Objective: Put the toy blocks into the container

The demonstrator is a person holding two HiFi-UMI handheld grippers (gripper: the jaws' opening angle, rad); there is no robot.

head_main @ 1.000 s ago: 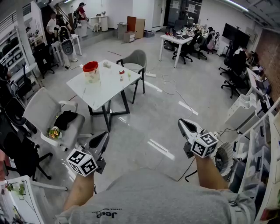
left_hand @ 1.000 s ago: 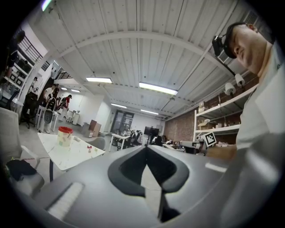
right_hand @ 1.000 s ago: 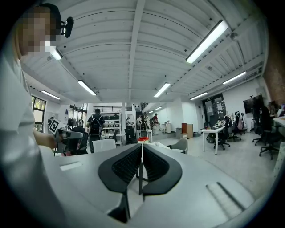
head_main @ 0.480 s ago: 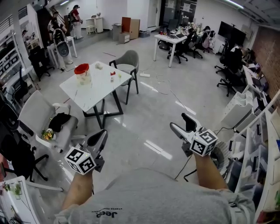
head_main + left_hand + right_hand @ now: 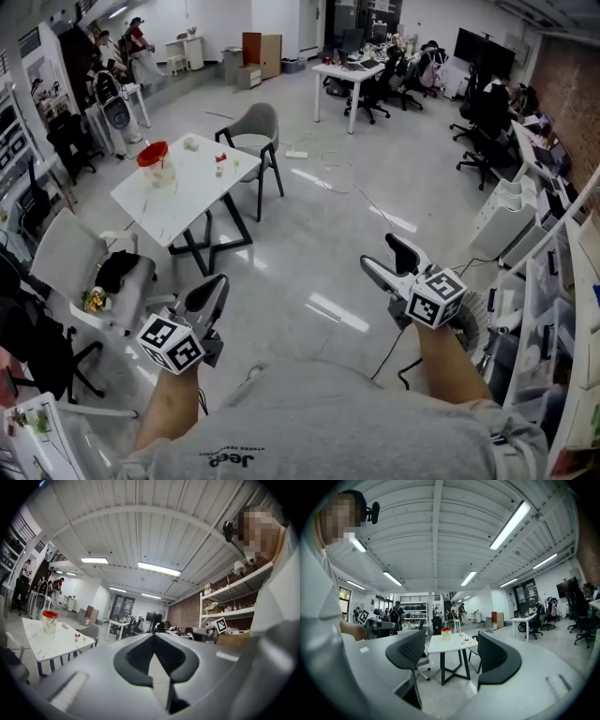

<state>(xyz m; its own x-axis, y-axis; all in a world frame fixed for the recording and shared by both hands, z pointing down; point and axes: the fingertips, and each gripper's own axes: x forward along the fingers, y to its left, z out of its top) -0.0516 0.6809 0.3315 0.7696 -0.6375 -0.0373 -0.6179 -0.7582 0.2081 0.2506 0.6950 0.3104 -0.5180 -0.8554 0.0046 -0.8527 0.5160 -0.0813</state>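
- the left gripper [image 5: 217, 284] is held low in front of the person's grey shirt [image 5: 309, 422]; its two jaws are pressed together at the tips with nothing between them, as the left gripper view shows plainly.
- the right gripper [image 5: 378, 251] is held at about the same height on the other side; its jaws stand well apart and empty — in the right gripper view only the room shows through the gap.
- both grippers hang over bare floor, well apart from the white table [image 5: 192, 192] that stands ahead and to the left.
- the container [image 5: 155, 163], a clear tub with a red lid on top, stands upright near the far left corner of that table.
- the toy blocks [image 5: 219, 161] lie on the tabletop to the right of the container, apart from it; they are small, one looks red, and their number is too hard to tell at this distance.
- a small pale thing [image 5: 190, 143] also lies on the table just beyond the container; what it is cannot be made out.
- a grey chair [image 5: 255, 129] stands at the far side of the table.
- a white chair [image 5: 70, 251] stands nearer, at the left, with a black cloth [image 5: 115, 270] on its seat.
- people sit at desks [image 5: 339, 73] far back in the room.
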